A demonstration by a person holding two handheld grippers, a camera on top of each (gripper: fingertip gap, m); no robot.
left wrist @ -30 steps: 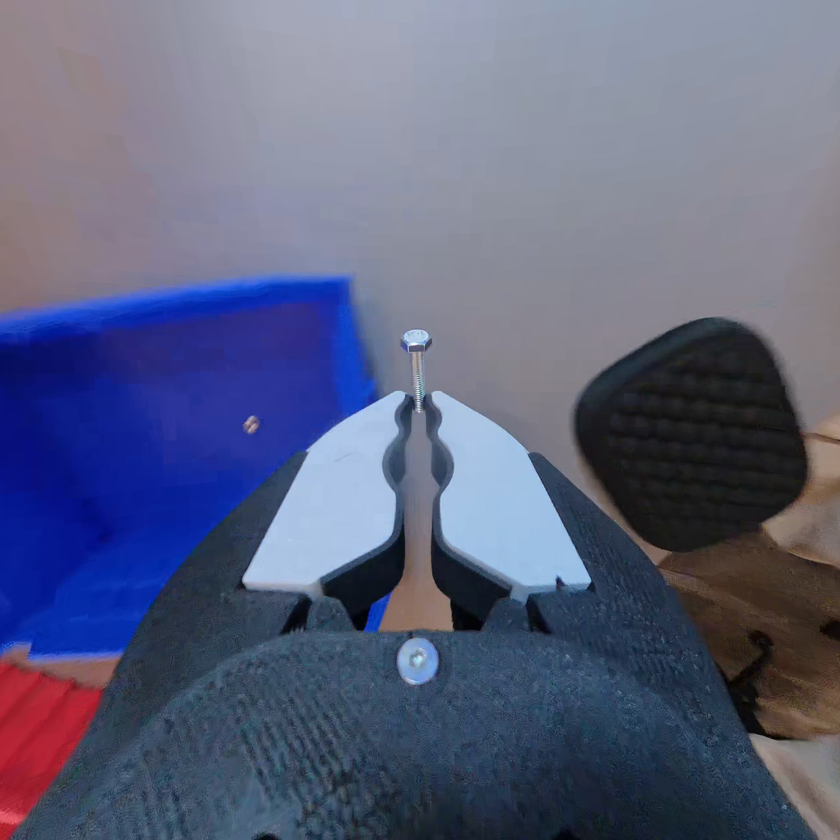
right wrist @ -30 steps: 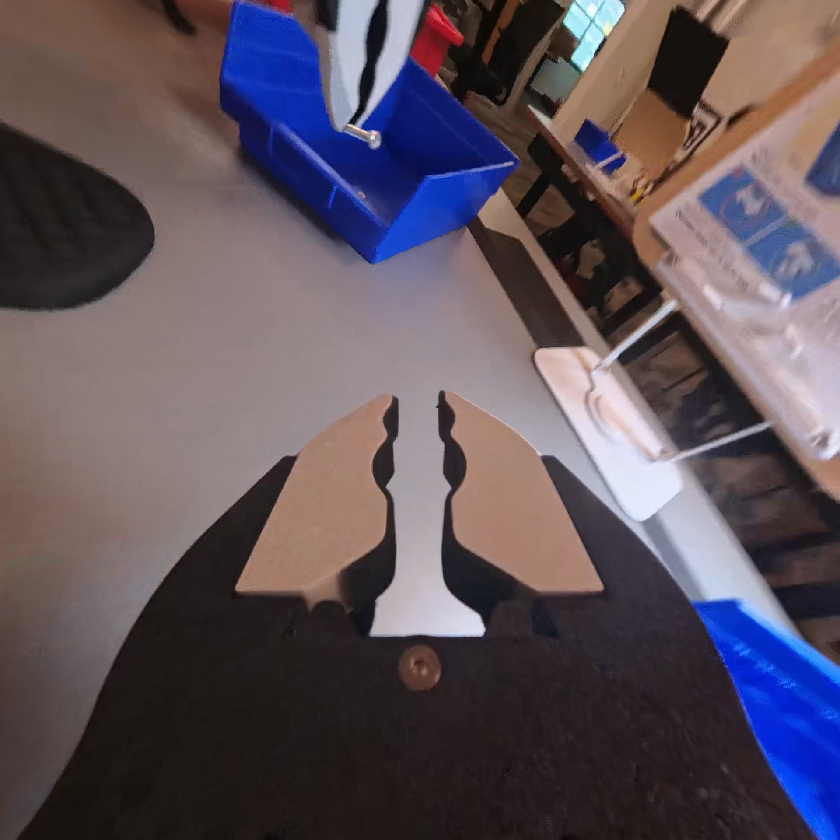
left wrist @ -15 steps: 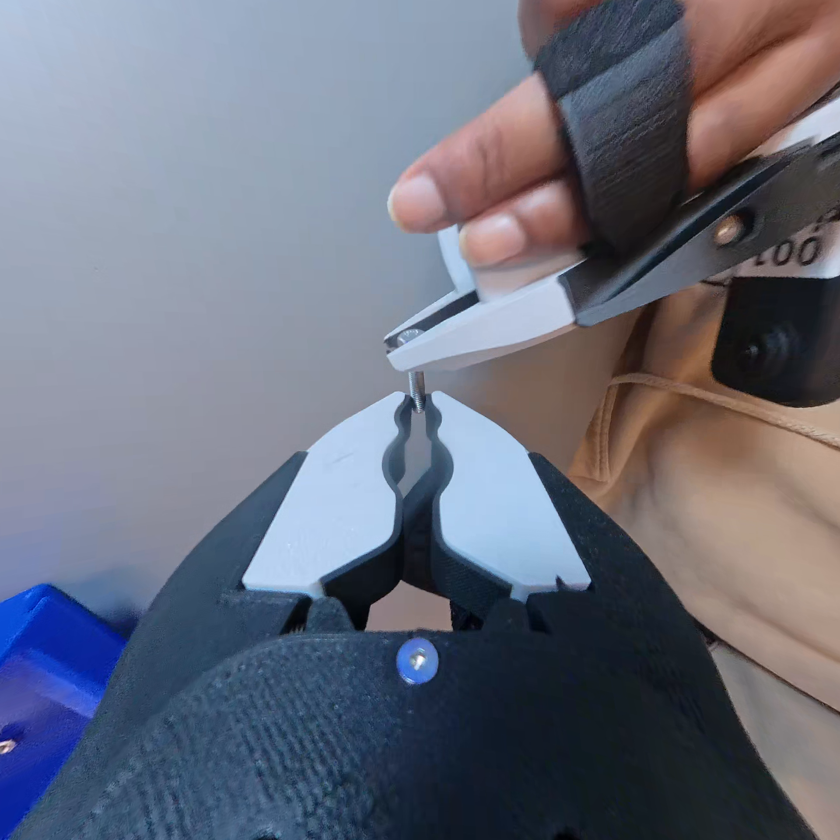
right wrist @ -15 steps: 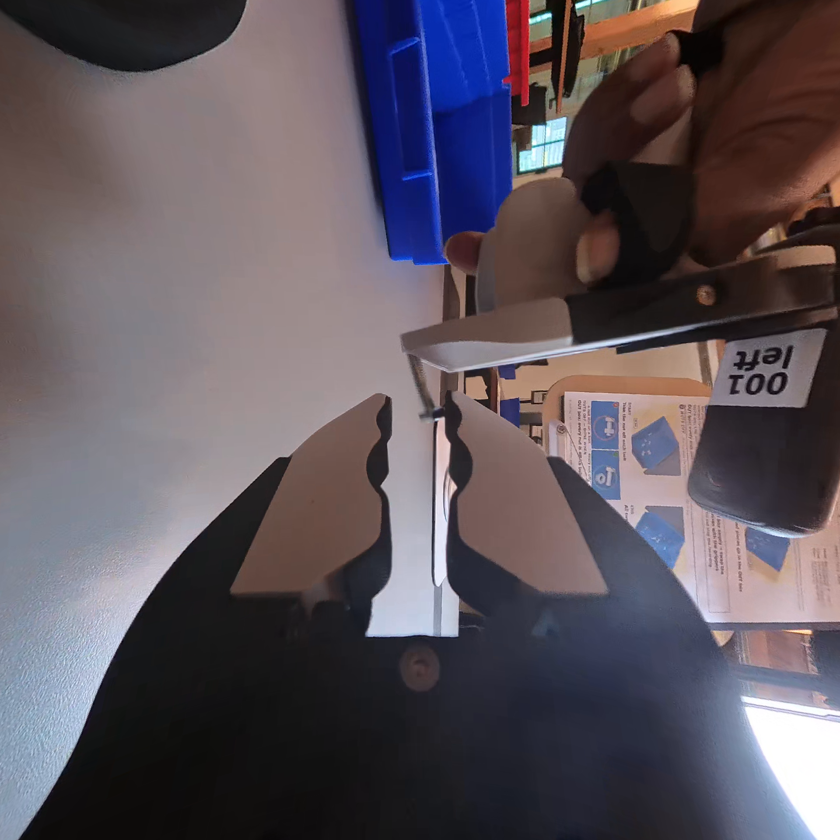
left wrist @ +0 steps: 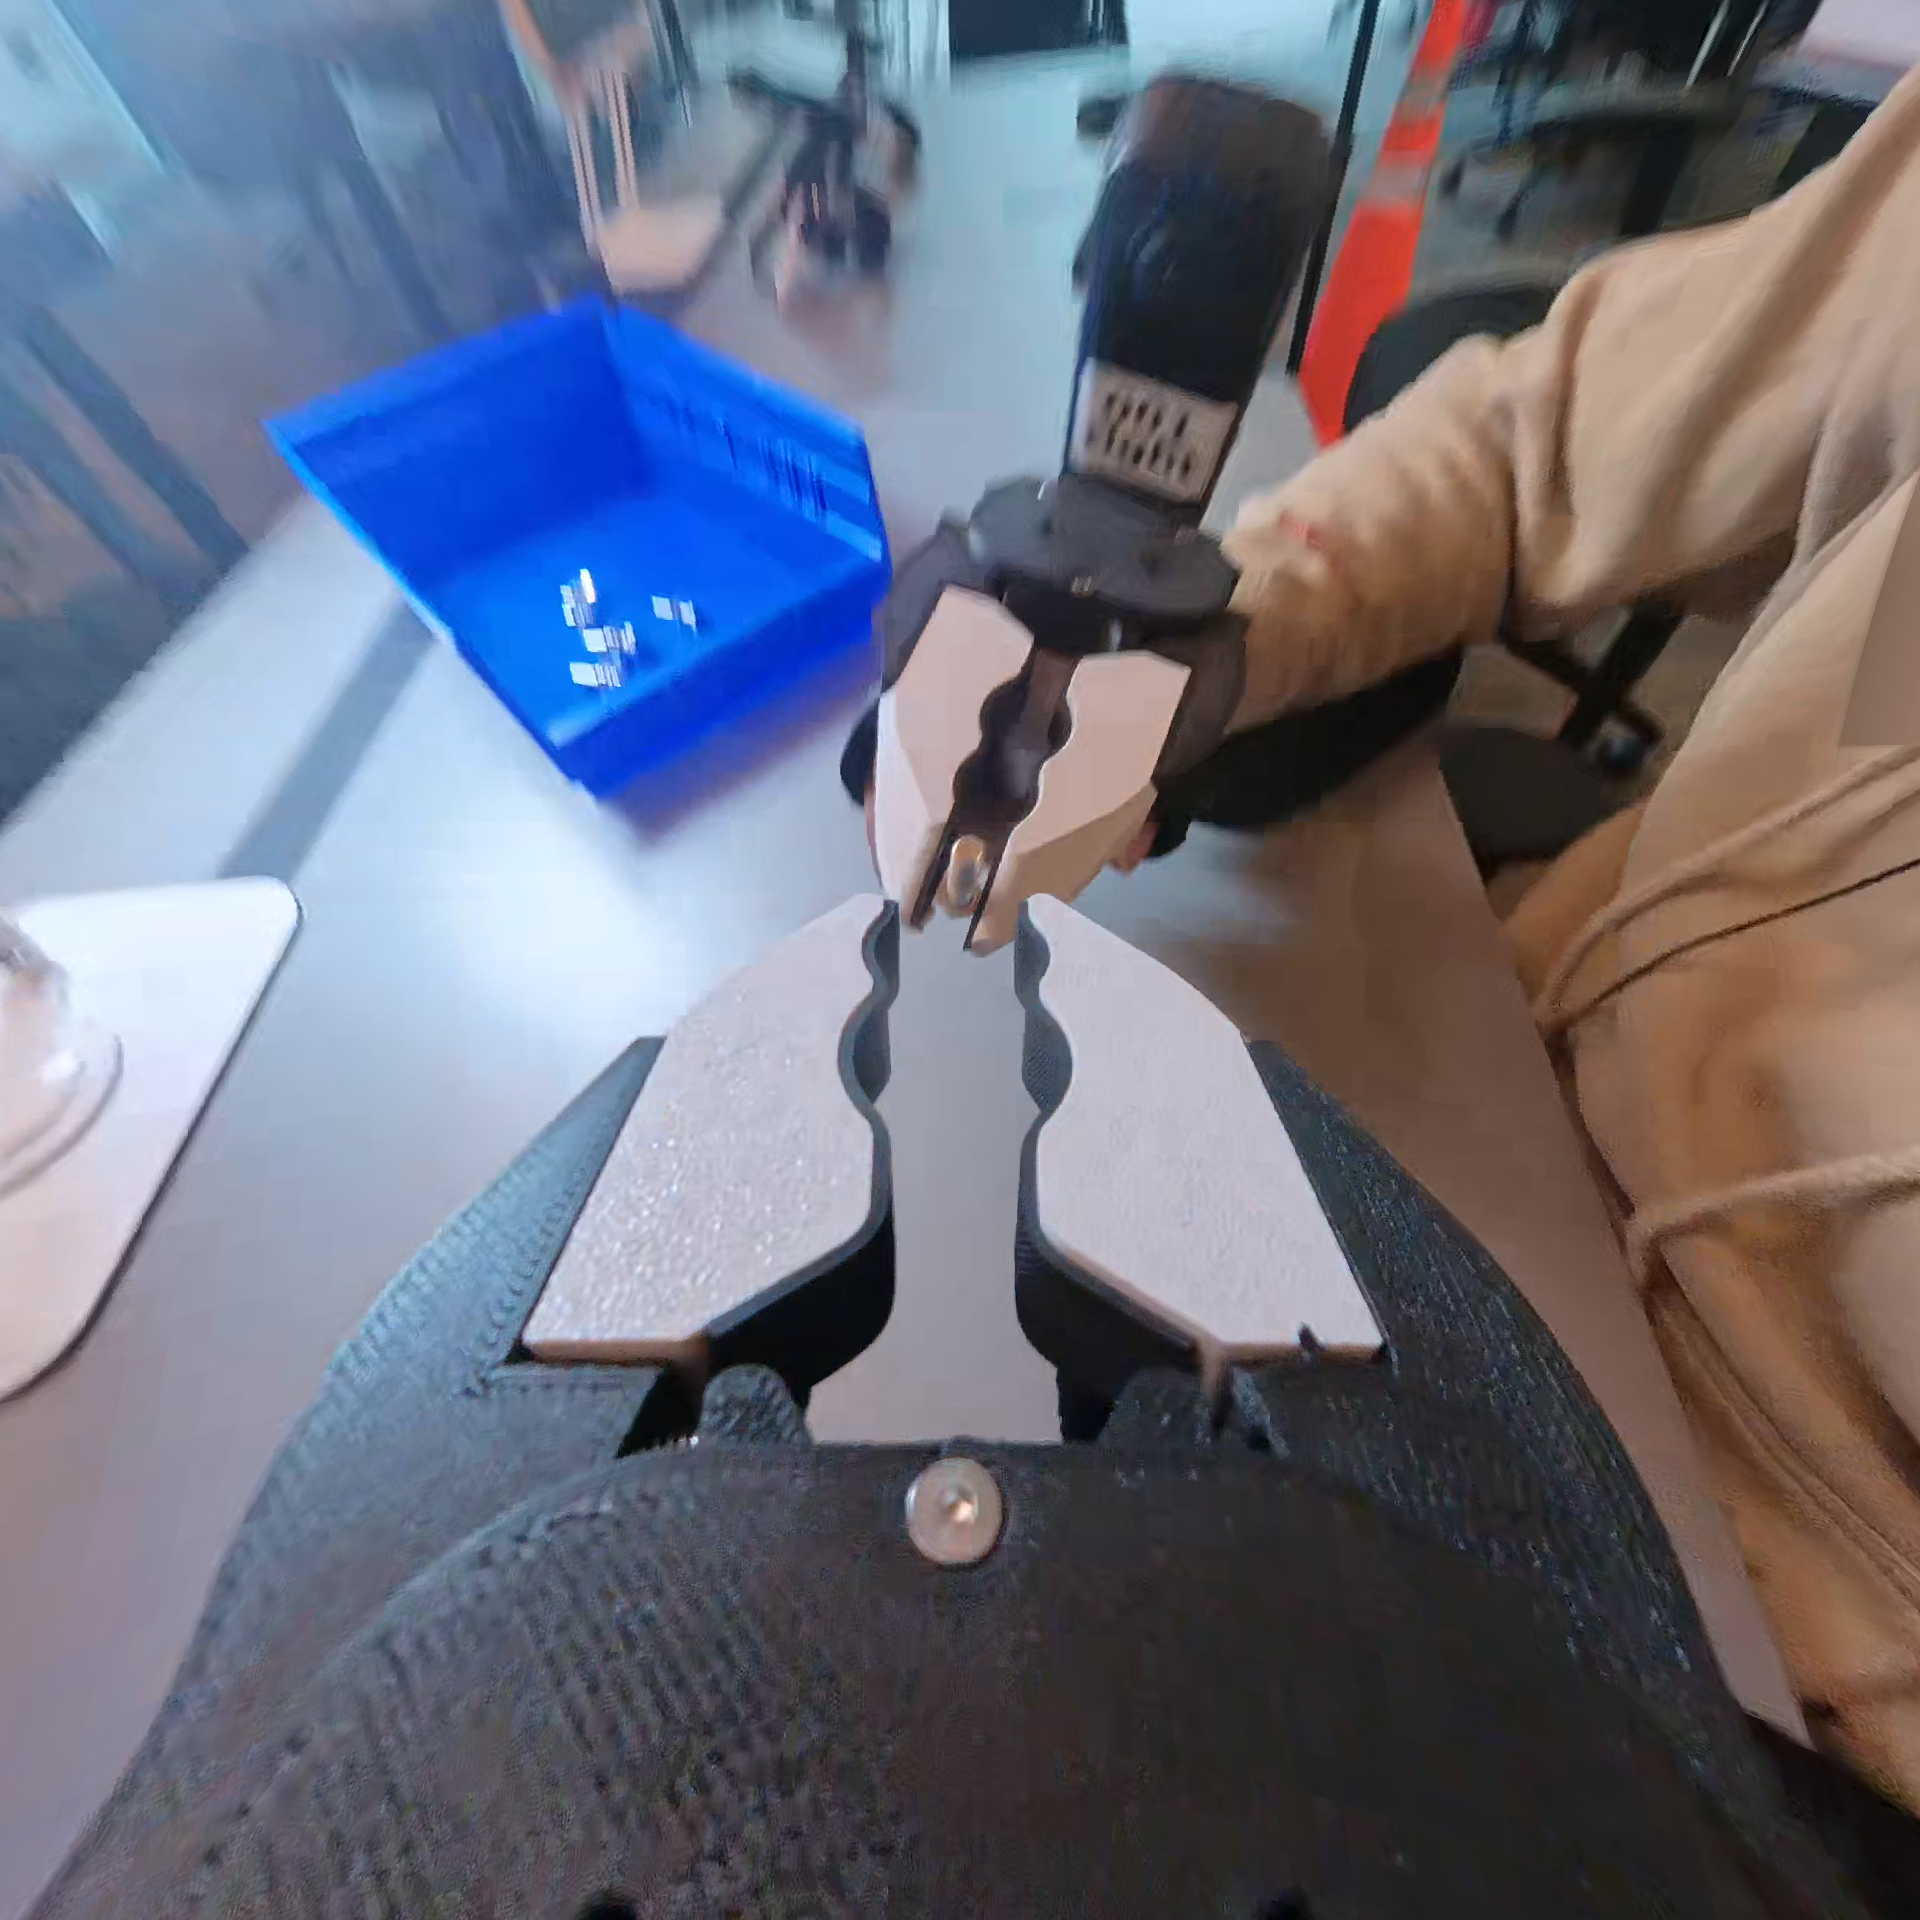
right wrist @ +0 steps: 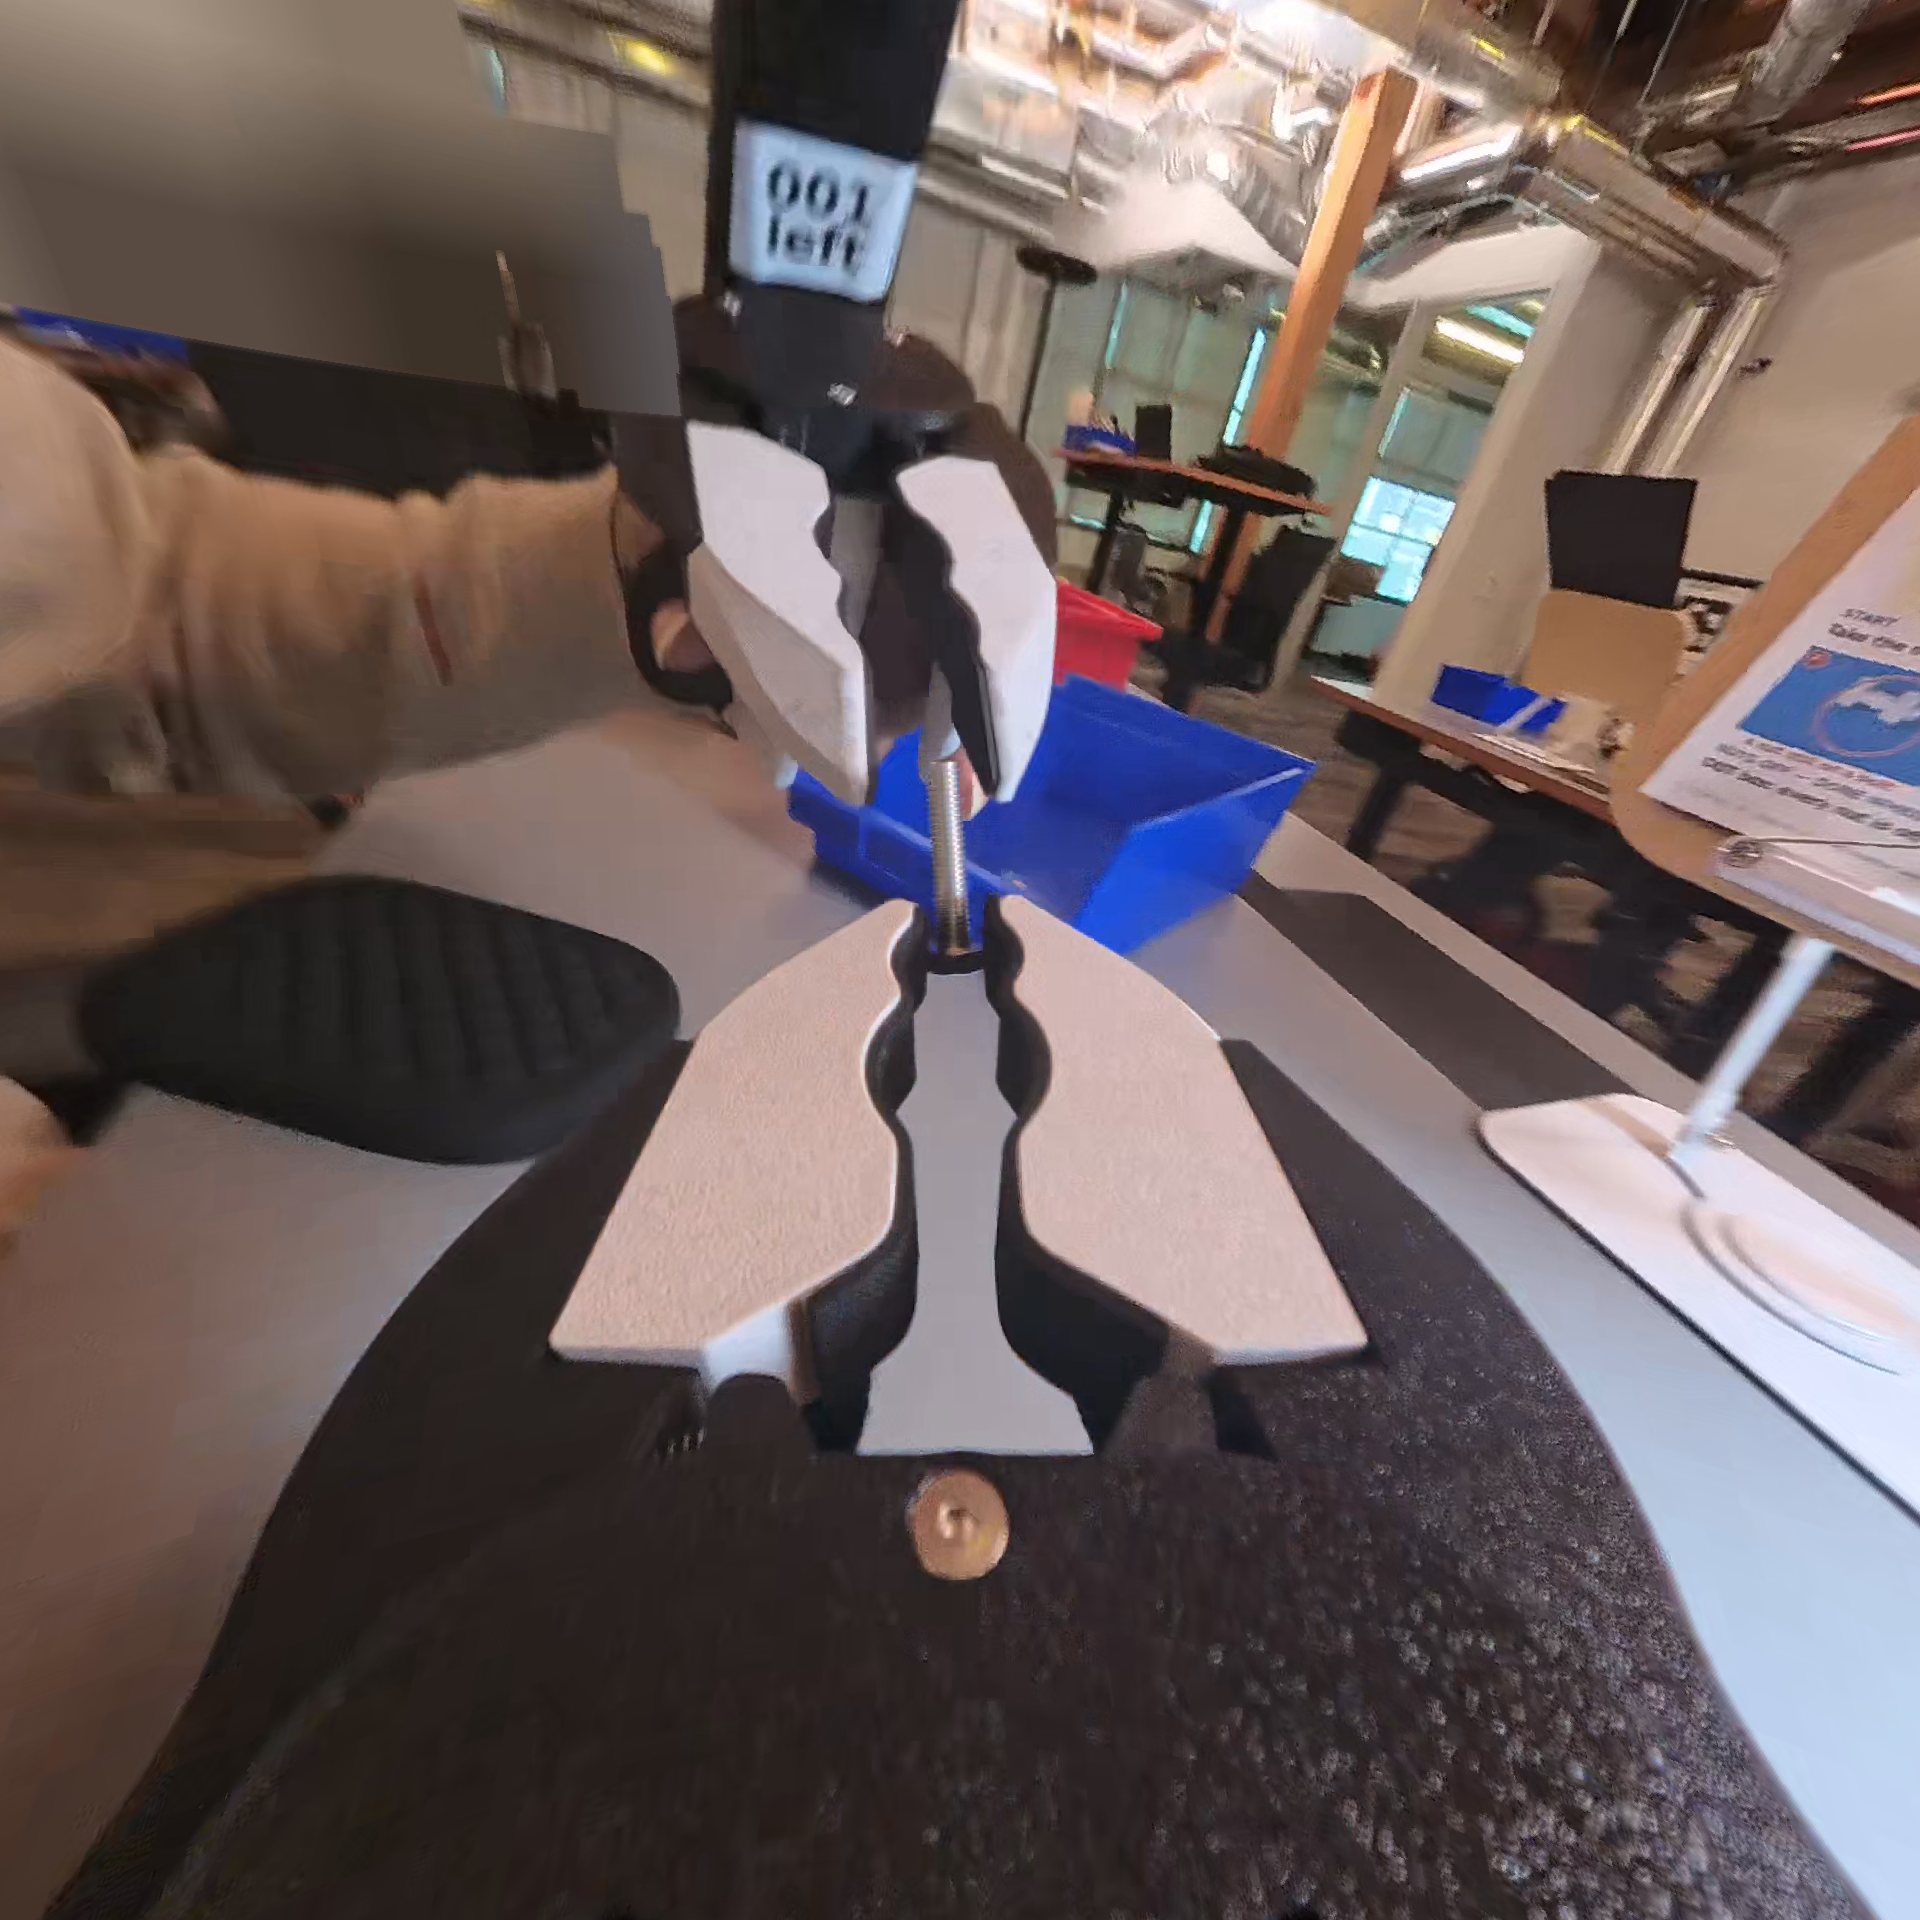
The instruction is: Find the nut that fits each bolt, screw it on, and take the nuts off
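The right tool (right wrist: 953,925) is pinching the lower threaded end of a slim silver steel bolt (right wrist: 948,831) between its narrowed white tips. It is holding the bolt up above the pale grey counter (left wrist: 468,935), apparently so that the shaft is free for a nut. The left tool (left wrist: 956,925) is hanging spread, its white fingers (left wrist: 727,1122) straddling the bolt's head end without visibly touching it. That reads as a handover or a re-grip. An open blue plastic bin (left wrist: 727,727) is sitting just beyond, keeping a few small silver nuts (left wrist: 608,634) within reach. No nut is showing on the bolt, so the matching is probably not yet done.
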